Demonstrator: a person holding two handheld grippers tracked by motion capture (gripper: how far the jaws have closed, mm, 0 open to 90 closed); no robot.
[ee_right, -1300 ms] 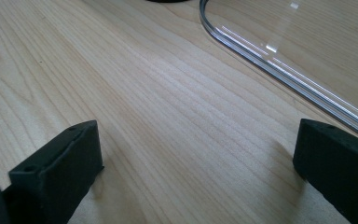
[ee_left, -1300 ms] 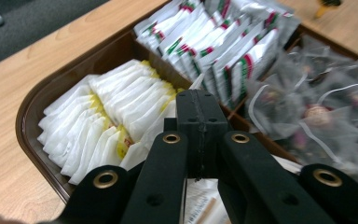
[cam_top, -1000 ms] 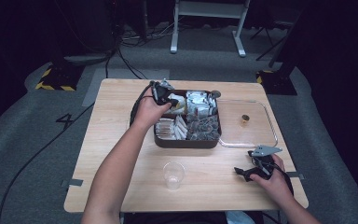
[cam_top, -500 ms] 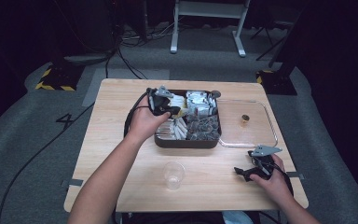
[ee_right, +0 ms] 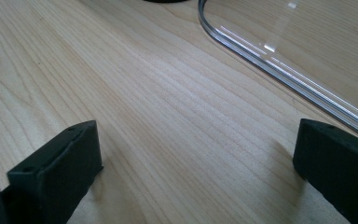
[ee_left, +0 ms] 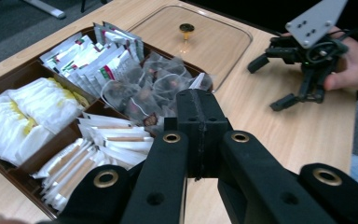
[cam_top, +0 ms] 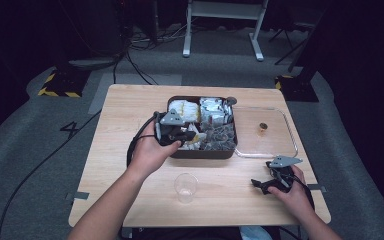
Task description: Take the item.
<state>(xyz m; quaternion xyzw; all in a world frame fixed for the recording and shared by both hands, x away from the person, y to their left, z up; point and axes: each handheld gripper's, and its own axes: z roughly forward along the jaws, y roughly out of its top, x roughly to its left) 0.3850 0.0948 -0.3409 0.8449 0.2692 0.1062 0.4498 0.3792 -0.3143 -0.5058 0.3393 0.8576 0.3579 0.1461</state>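
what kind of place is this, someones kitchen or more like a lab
More like a lab or recording studio, probably. A lone wooden table stands on grey carpet, with cables trailing across the floor, hazard-striped tape on equipment bases, and dark surroundings. Nothing kitchen-like beyond the tea box.

Overhead light falls brightly on the table (cam_top: 130, 150); the surrounding floor is dim and the background nearly black. In the right gripper view, glare streaks run along the clear lid (ee_right: 279, 70) rim and soft shadows lie beside the jaws. The left gripper view blurs its near jaws.
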